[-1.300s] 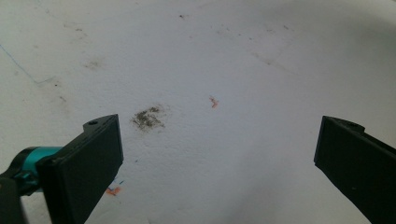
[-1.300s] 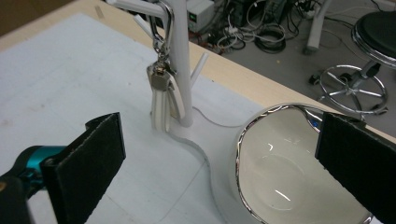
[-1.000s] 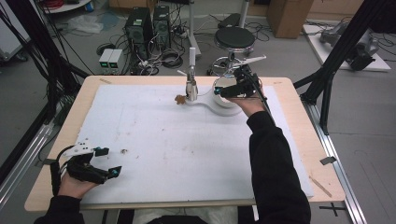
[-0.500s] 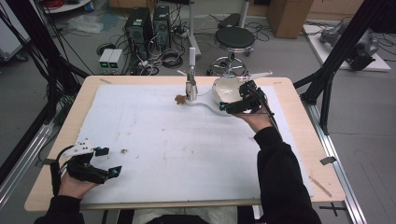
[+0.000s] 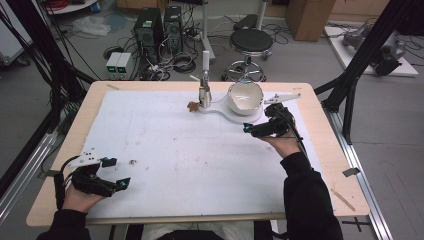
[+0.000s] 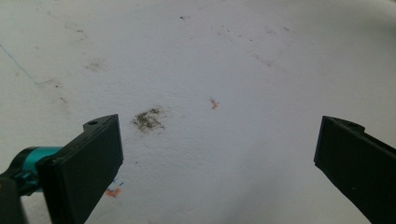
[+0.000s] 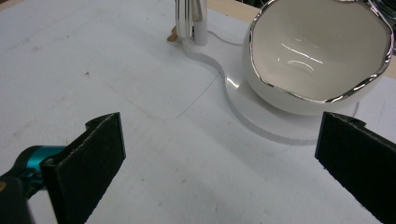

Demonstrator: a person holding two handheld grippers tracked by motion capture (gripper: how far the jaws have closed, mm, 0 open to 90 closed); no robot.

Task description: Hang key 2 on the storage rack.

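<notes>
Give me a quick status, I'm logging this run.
Right gripper open, empty, just short of the white bowl. Left gripper open, idle near table edge. Bowl sits on its white base. Nothing between.

Both grippers open, arms well apart

The left gripper [image 5: 114,173] sits low at the near left in the high view, held in the left hand [image 5: 80,192], its jaws spread wide and pointing right; in its own view [image 6: 215,154] the jaws stand far apart with nothing between. The right arm [image 5: 305,195], in a black sleeve, stretches forward, and the right gripper [image 5: 248,129] points left, jaws likewise wide apart [image 7: 219,154].
</notes>
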